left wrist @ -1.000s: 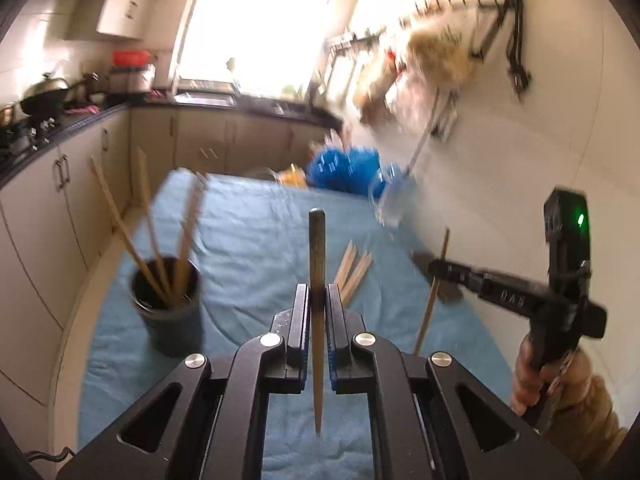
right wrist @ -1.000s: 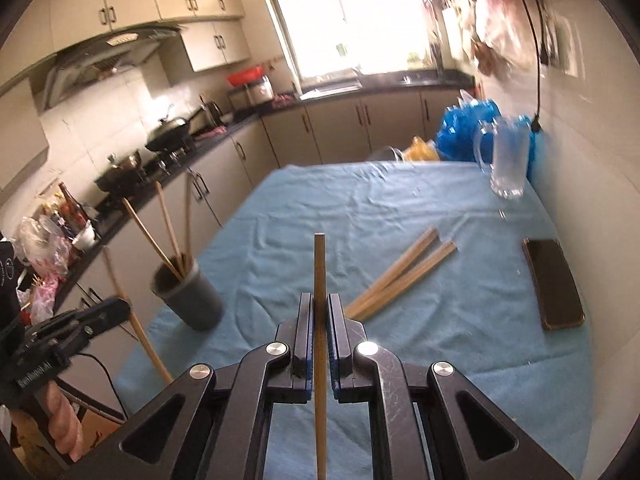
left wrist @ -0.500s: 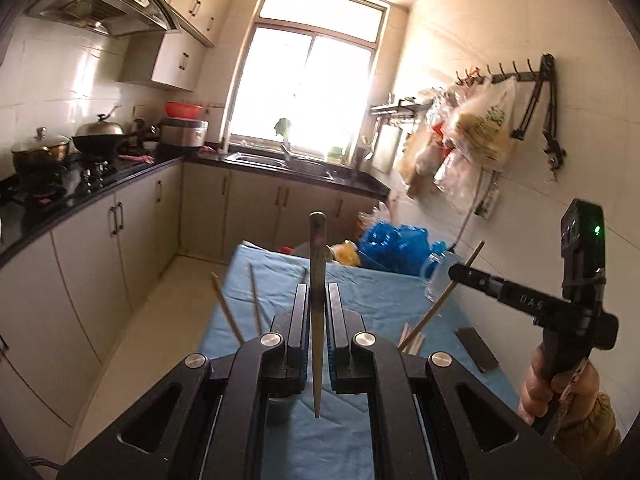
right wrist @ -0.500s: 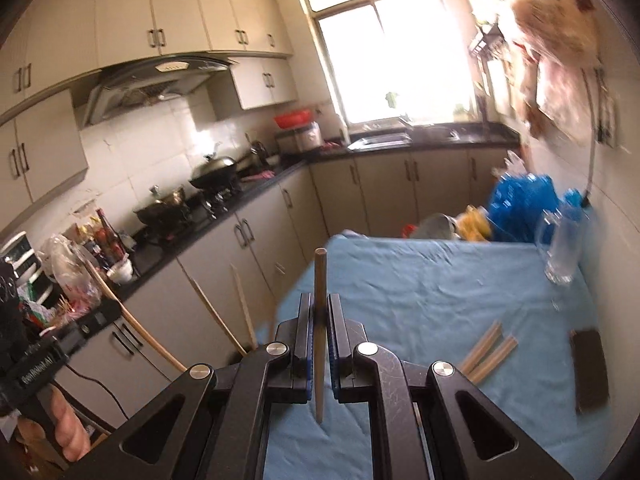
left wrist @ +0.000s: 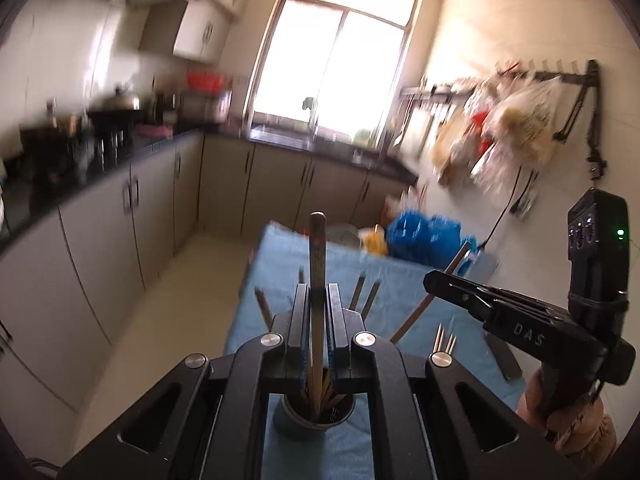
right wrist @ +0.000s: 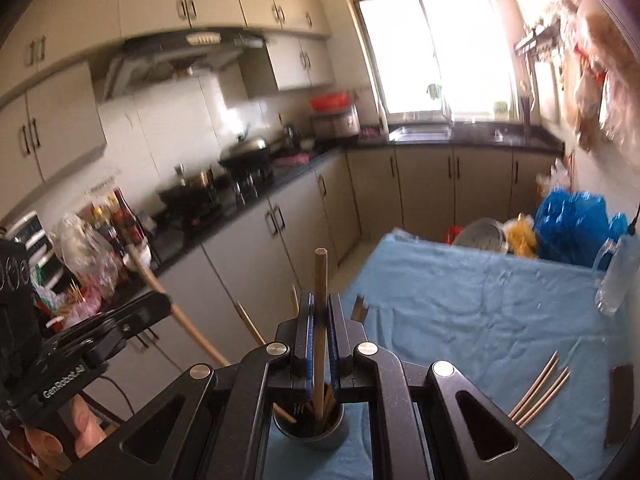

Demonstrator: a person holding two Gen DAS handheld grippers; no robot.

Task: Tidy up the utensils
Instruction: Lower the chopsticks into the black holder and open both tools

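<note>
Two grippers, each pinching one chopstick above a dark cup on my blue-covered table.

On the left, my left gripper (left wrist: 318, 320) has its jaws pressed onto an upright wooden chopstick (left wrist: 317, 264), its lower end over the dark cup (left wrist: 314, 418), which holds more sticks. The right gripper (right wrist: 318, 332) likewise clamps a chopstick (right wrist: 320, 300) above that cup (right wrist: 310, 426). Further right, three loose chopsticks (right wrist: 540, 390) lie on the blue cloth (right wrist: 472, 300), near a dark phone (right wrist: 619, 404).

Both wrist cameras overlook (closely) one cup (left wrist: 314, 416).
</note>
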